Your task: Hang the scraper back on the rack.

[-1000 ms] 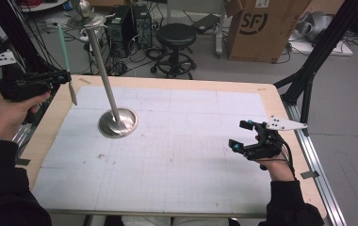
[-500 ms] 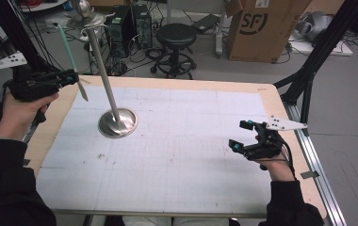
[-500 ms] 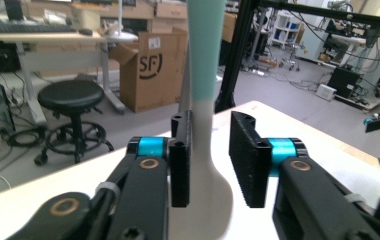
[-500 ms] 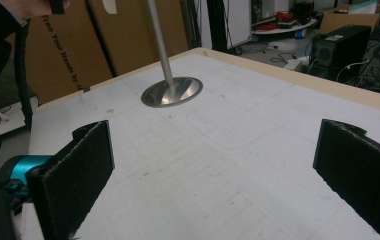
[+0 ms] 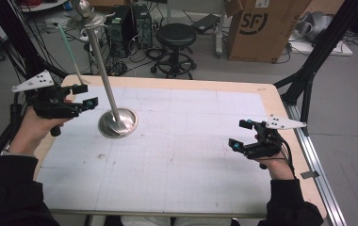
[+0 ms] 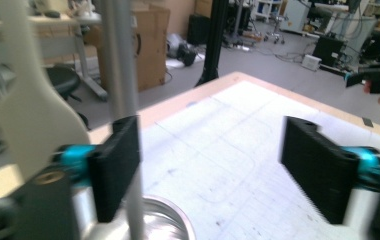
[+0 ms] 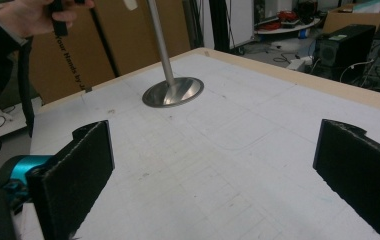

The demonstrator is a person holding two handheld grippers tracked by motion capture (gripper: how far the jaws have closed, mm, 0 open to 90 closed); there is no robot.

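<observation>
Spatula beside your left gripper, near the stand.
Left jaws just opened, nothing pinched; right gripper released.

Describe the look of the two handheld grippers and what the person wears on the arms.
Both the left gripper and the right gripper are black, with teal-blue fittings behind flat, ribbed black jaws. Each carries a grey three-cornered plate with dark dots on top. A black cable trails from the right one. Sleeves are dark.

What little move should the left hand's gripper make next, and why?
Probably ease the left gripper back from the stand. Its fingers have just been opening, with nothing gripped between them. The pale stick sits outside one finger, and the stand's metal pole is very close, so a careless swing might knock it.
</observation>
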